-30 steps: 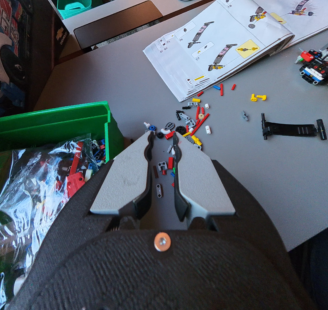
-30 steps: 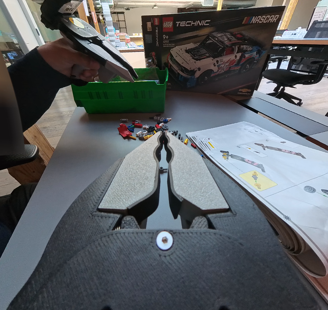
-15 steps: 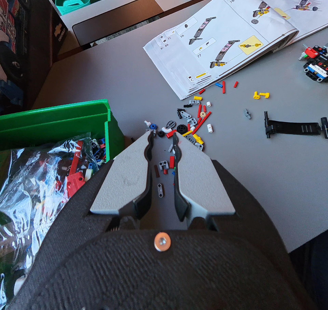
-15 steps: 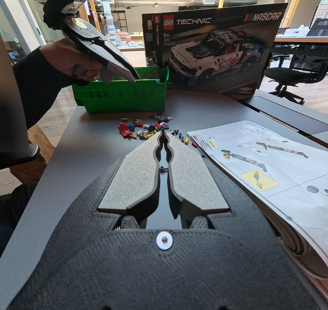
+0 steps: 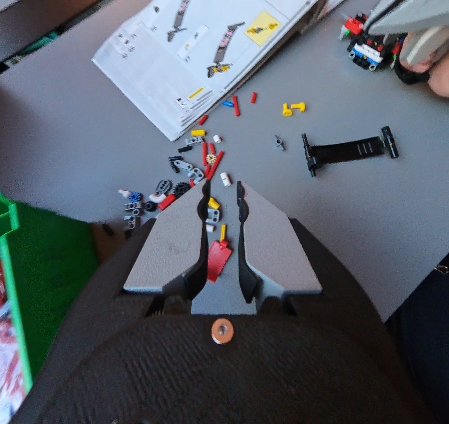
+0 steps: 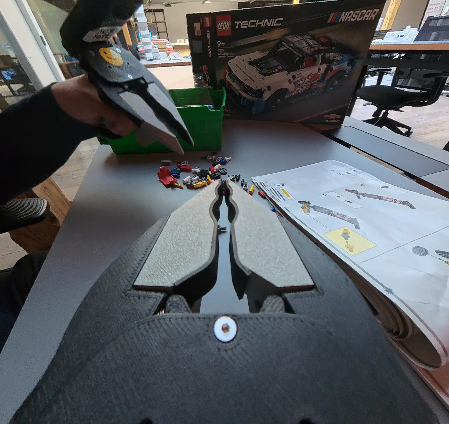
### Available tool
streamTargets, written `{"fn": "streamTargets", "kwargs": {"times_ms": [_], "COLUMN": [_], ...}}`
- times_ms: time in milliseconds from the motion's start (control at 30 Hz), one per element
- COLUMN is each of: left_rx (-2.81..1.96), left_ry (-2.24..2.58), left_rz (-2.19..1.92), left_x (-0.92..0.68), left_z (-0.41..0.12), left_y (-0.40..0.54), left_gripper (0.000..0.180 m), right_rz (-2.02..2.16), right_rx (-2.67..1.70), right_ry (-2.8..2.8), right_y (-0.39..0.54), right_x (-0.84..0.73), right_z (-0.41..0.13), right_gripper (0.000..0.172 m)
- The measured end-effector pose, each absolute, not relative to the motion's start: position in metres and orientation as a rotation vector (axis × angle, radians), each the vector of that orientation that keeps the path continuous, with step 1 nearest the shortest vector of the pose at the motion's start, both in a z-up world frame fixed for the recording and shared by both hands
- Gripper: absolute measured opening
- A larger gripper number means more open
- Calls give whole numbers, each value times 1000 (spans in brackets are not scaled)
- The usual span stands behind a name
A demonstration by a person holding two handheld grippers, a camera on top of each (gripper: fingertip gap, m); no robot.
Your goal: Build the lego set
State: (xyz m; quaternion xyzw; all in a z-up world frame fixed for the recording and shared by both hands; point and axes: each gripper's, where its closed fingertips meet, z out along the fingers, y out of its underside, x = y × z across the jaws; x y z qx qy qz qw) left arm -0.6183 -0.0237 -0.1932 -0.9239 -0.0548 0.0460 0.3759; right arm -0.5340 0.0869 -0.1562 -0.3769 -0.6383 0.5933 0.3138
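The left gripper [image 5: 222, 184] hangs over a scatter of small plastic building pieces [image 5: 194, 169] on the grey desk [image 5: 73, 125], its fingers [image 5: 170, 242] parted with nothing between them but air. Seen down through that gap, the pieces lie on the desk below: a flat red panel [image 5: 217, 258] with a yellow pin at its end, a small grey connector [image 5: 213, 215] and a yellow stub. Just ahead of the tips sit a white bush [image 5: 225, 178], red axles, black and blue gears and grey links. Off to the right lies a long black assembly [image 5: 349, 150], well apart from the scatter, and an open instruction booklet [image 5: 194, 36] lies beyond. The right gripper [image 6: 224, 181] is held low over the desk with its fingers [image 6: 184, 242] closed tip to tip on nothing, pointing at the near edge of the same scatter. Behind stand a green bin [image 6: 206, 125] and a large toy-car box [image 6: 286, 60].
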Motion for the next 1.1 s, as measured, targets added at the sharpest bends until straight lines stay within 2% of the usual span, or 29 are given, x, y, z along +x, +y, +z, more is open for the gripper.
{"fn": "streamTargets", "kwargs": {"times_ms": [400,1100], "left_rx": [-2463,-2476], "left_ry": [-49,-58], "left_rz": [22,19], "left_x": [-591,-593], "left_z": [-236,-241], "left_y": [-2,-4], "left_gripper": [19,20], "right_rz": [1552,1491], "right_rx": [-1034,-1171], "right_ry": [-1664,-1674], "right_y": [96,109], "right_x": [-534,-540], "right_z": [-154,-171], "right_gripper": [0,0]}}
